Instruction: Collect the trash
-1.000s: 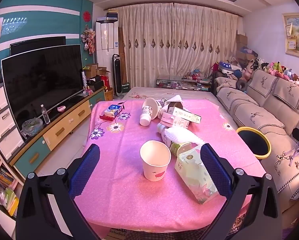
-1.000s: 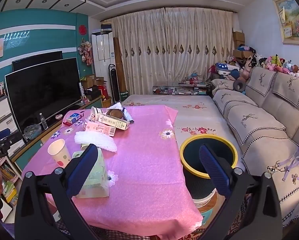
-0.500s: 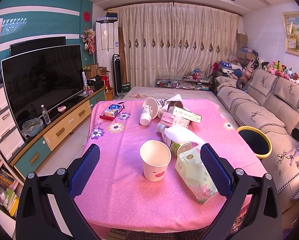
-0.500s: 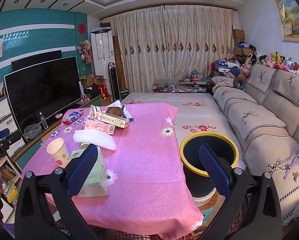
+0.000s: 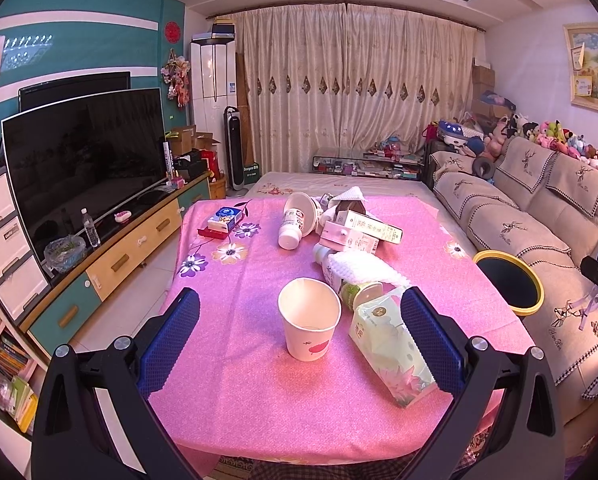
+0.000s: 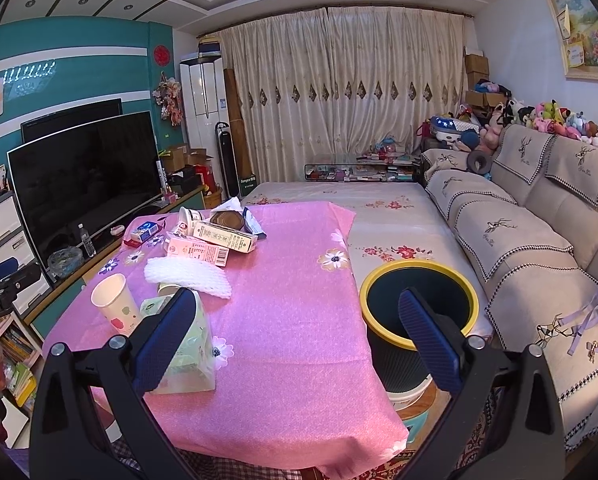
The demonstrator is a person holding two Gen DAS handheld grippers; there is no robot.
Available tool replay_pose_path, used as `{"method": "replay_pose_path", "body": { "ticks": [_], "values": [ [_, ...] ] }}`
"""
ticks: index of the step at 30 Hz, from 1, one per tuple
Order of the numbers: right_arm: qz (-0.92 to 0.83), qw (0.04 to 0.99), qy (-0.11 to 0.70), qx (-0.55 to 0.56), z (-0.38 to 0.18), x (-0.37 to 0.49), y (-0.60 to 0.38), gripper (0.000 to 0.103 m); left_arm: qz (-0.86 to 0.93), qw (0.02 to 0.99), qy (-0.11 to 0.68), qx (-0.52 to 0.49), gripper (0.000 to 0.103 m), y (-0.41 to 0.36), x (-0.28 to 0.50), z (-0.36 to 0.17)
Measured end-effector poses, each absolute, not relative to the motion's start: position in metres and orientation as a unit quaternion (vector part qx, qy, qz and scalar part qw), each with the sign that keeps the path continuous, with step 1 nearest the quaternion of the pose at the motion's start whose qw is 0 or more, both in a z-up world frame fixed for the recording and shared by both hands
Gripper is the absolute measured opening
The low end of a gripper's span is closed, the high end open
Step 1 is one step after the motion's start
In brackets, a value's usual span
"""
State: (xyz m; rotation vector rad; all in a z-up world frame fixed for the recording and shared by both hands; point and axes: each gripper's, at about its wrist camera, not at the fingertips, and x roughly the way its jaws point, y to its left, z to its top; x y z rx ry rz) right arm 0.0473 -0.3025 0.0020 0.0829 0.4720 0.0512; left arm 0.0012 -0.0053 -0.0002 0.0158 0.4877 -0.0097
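Hovering wide open and empty, left tongs [image 5: 299, 332] frame the cup [image 5: 309, 324] for pickup; right tongs [image 6: 299, 332], equally open, wait beside the bin [image 6: 419, 280] off the counter [image 6: 291, 280] edge

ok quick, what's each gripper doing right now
left gripper: open, holding nothing, paper cup between its fingers.
right gripper: open, holding nothing.

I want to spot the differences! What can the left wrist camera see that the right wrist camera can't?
Only the left wrist view shows the white bottle lying on its side, plainly. Only the right wrist view shows the trash bin's dark side wall and base; the left view catches just its yellow rim. Both show the paper cup, the green tissue pack, the cartons and the pink tablecloth.
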Motion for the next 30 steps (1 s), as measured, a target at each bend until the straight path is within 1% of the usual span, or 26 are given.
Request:
{"method": "replay_pose_path", "body": {
  "ticks": [30],
  "values": [
    [0.026, 0.969, 0.240, 0.047, -0.004, 0.051, -0.303, 0.097, -0.008, 0.969, 0.247, 0.013, 0.099, -0.011, 0.005, -0.012]
  ]
}}
